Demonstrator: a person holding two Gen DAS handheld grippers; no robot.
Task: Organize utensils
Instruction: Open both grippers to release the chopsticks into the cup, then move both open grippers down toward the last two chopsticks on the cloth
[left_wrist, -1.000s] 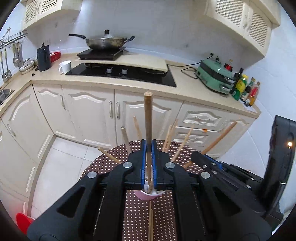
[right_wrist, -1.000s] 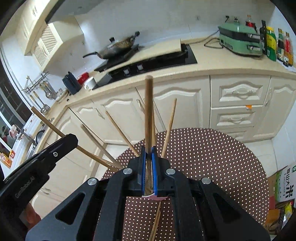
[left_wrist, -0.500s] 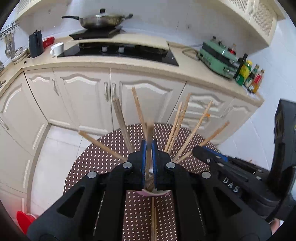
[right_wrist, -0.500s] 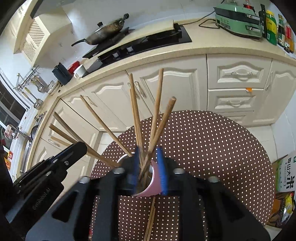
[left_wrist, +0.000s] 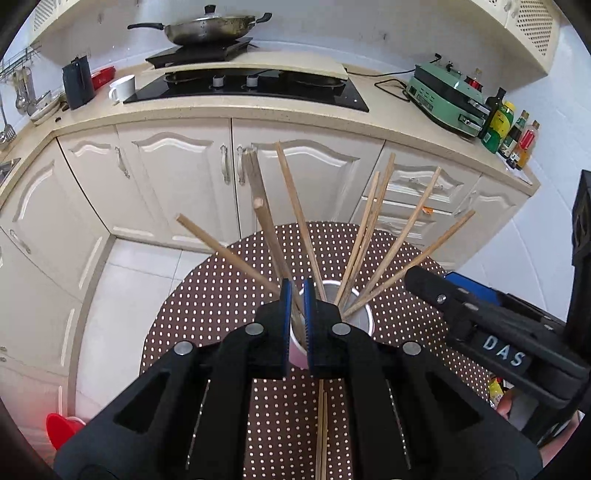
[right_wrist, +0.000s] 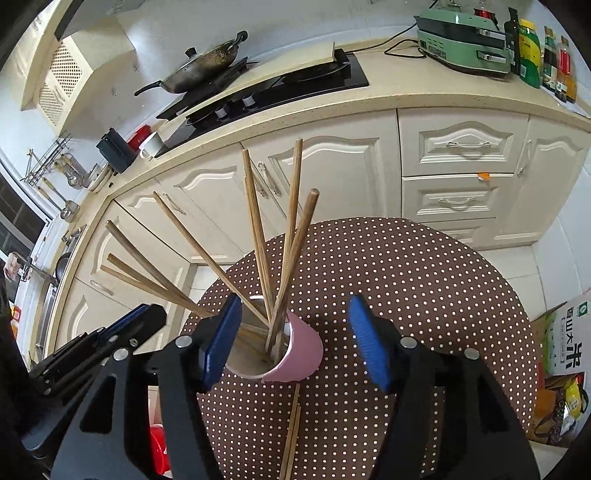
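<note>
Both grippers, left (left_wrist: 297, 317) and right (right_wrist: 293, 341), are opening over the cup (right_wrist: 295, 354); a pad could catch a leaning chopstick (right_wrist: 295, 258) and tip it.

Left gripper (left_wrist: 297, 325): matte black angular body, silver round screws, blue ribbed pads on its fingers (left_wrist: 285, 325). Right gripper (right_wrist: 295, 343): identical construction, white "DAS" lettering on its side.
</note>
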